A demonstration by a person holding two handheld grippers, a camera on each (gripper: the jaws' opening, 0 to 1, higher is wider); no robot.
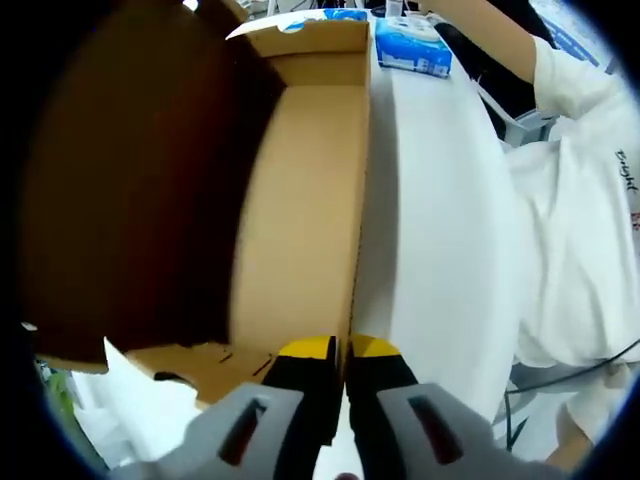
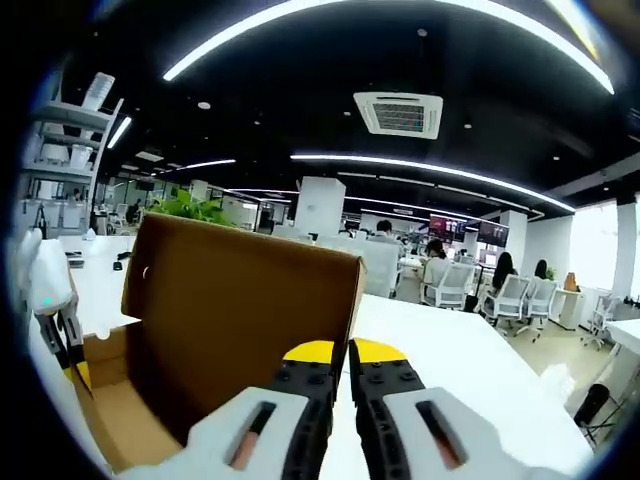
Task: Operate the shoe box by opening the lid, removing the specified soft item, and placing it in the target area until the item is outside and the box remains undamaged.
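Yellow-tipped jaws of the left gripper rise from the bottom centre of the left gripper view, pressed nearly together on the thin side wall of the shoe box; one tip sits inside the wall, the other outside on the white table. Beyond them the brown cardboard interior runs up the middle of the frame, with the raised lid dark across the left half. White paper lies at the lower left, though blur makes it hard to say whether it is inside the box. At the top, past the box's far end, sits a blue and white pack, and a person's white sleeve covers the right edge.

In the right gripper view, the right gripper at bottom centre has its jaws nearly shut on the edge of the upright lid. The left gripper enters at the left edge. Office chairs stand far behind.
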